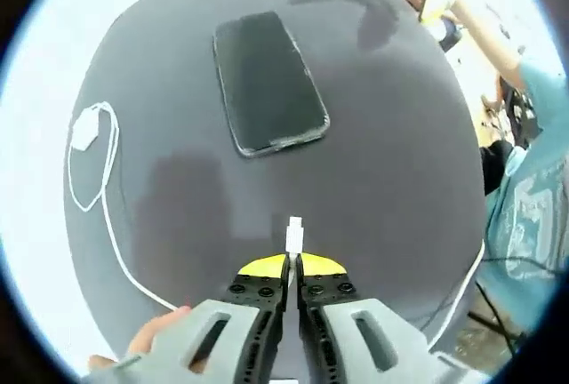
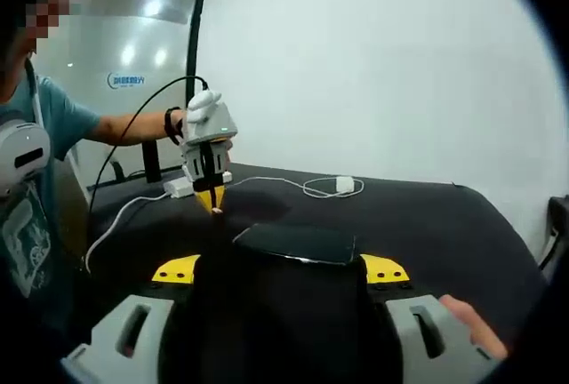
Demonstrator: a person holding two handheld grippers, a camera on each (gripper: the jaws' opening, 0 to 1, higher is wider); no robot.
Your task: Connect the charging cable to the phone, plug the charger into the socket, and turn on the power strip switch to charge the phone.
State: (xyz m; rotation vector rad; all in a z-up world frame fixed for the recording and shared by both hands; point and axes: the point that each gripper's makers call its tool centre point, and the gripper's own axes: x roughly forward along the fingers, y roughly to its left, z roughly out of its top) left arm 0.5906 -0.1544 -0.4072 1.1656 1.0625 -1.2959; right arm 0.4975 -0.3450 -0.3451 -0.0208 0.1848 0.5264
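A black phone lies face up on the black table. Below it in the left gripper view, my left gripper is shut on the white cable plug, which points at the phone's near end. The white cable loops left to the white charger. In the right gripper view the left gripper hangs tips down just left of the phone. My right gripper is open, its yellow-tipped jaws wide apart short of the phone. The charger lies behind the phone.
A white block, perhaps the power strip, lies on the table behind the left gripper. A person in a teal shirt stands at the table's left side, with a white wall behind. Table edges curve close on all sides.
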